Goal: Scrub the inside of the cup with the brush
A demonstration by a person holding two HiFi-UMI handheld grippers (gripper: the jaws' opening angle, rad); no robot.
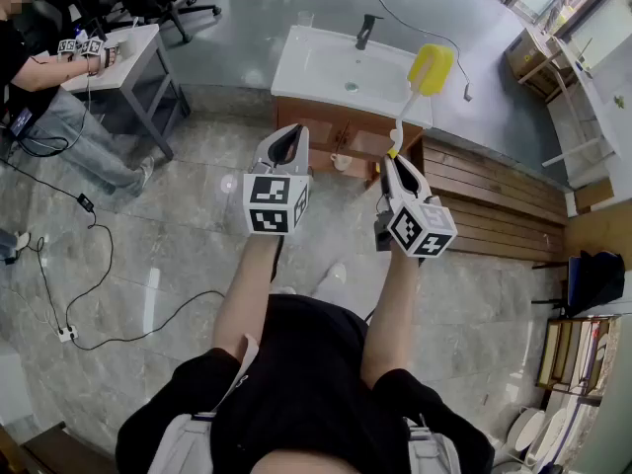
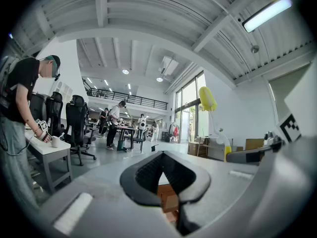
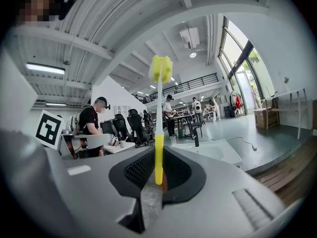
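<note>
though brush (image 1: 431,70) aloft, glossy tiled floor (image 1: 188,250)

A large open workspace, part office and part test lab, is shown: a high ceiling with exposed beams (image 2: 101,4), a railed mezzanine (image 2: 124,99), tall windows (image 3: 237,58), office chairs (image 2: 77,120) beside a desk (image 1: 128,52), a freestanding washbasin (image 1: 341,67), and cables (image 1: 85,203) laid across the polished stone floor (image 1: 178,265).
</note>
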